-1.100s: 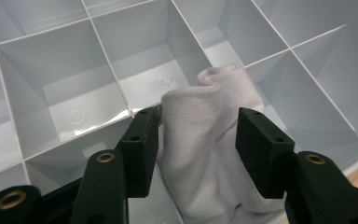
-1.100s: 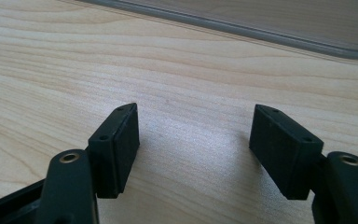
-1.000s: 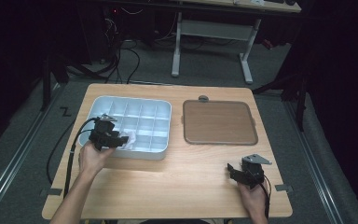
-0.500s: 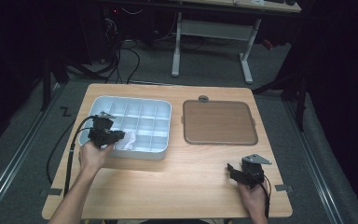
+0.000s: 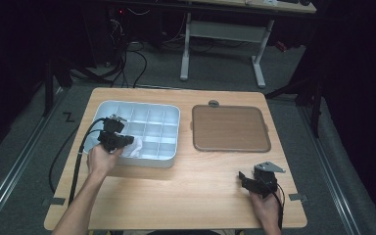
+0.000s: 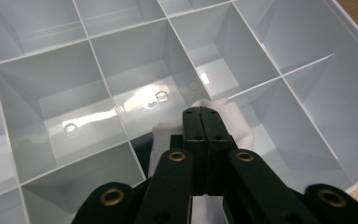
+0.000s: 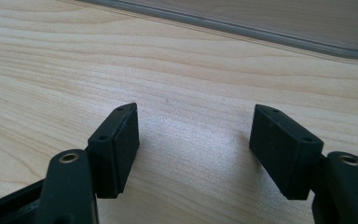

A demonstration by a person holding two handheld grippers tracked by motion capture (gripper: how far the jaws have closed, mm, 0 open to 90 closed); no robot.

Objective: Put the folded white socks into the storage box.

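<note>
Left gripper (image 6: 200,114), low and centre in its own view, has just been closing and now pinches a crumpled white cloth (image 6: 235,123) inside the pale grey compartmented plastic box (image 5: 171,110) at left of the high view. Right gripper (image 7: 193,140) rests spread over the wooden table (image 5: 196,191), idle. Judging by this, the cloth is grasped but lifting or wiping remains.

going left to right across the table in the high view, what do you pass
left gripper → white cloth → divided tray → brown lid → right gripper
</note>
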